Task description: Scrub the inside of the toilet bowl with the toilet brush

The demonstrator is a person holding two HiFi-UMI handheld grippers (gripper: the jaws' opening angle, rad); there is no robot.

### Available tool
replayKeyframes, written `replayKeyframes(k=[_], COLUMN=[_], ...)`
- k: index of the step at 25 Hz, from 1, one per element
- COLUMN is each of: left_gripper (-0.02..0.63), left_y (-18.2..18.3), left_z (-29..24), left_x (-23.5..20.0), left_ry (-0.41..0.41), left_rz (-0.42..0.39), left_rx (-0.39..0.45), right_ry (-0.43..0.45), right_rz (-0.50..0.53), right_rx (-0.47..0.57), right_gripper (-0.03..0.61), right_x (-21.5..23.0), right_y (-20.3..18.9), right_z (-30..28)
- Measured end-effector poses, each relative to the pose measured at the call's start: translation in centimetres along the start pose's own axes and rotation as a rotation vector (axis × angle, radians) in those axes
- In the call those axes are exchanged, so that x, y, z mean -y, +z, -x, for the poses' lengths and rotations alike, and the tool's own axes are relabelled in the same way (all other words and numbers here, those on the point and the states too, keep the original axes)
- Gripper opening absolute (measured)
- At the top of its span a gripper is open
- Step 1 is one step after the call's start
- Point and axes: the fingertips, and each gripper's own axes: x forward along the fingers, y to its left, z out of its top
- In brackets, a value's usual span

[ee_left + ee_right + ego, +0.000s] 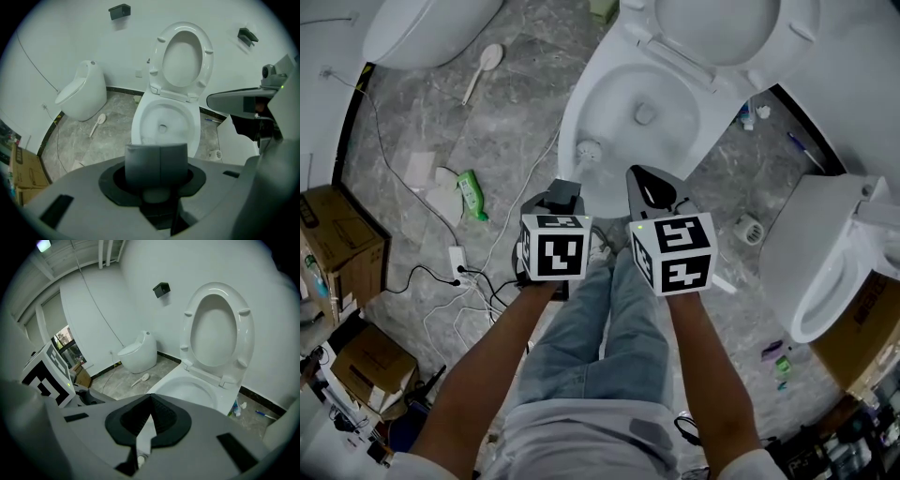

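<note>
The white toilet bowl (577, 105) stands open with its seat and lid (727, 33) raised. A white toilet brush (589, 150) rests its head just inside the bowl's near-left rim. Its short handle runs down into my left gripper (566, 190), which is shut on it. In the left gripper view the two grey fingers (143, 161) press together in front of the bowl (140, 119); the handle is mostly hidden between them. My right gripper (645, 180) hovers beside it over the bowl's near rim, shut and holding nothing (150, 401).
A second long-handled white brush (486, 64) lies on the floor far left. A green bottle (472, 195), a power strip with cables (457, 262) and cardboard boxes (337, 239) are at left. Another toilet (830, 258) stands at right, a urinal (82, 93) far left.
</note>
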Motion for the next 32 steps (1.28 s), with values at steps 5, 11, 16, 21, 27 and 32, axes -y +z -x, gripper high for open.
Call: replayKeyframes(k=[5, 11, 16, 21, 27, 32], left_gripper=[0.156, 0.156, 0.156, 0.156, 0.156, 0.156], left_y=[-1.1, -2.9, -3.4, -3.5, -2.4, -1.3], left_z=[0.8, 1.9, 2.1, 1.7, 1.1, 0.2], left_x=[0.5, 1.0, 2.9, 4.4, 6.0, 7.2], left_ry=[-0.022, -0.046, -0.089, -0.127, -0.161, -0.199], left_rz=[0.004, 0.022, 0.021, 0.011, -0.003, 0.004], left_rx=[-0.033, -0.072, -0.093, -0.102, -0.112, -0.105], right_ry=[-0.026, -0.051, -0.072, -0.081, -0.083, -0.087], right_rz=[-0.039, -0.059, -0.071, -0.078, -0.084, -0.095], right_rx=[-0.011, -0.017, -0.014, -0.017, -0.027, -0.034], right_gripper=[-0.002, -0.002, -0.002, -0.002, -0.002, -0.002], right_x=[0.2, 0.3, 1.1, 1.5, 2.1, 2.7], right_y=[-0.6, -1.3, -1.5, -1.7, -2.1, -2.3], right_z=[0.8, 1.8, 2.6, 3.0, 3.0, 2.7])
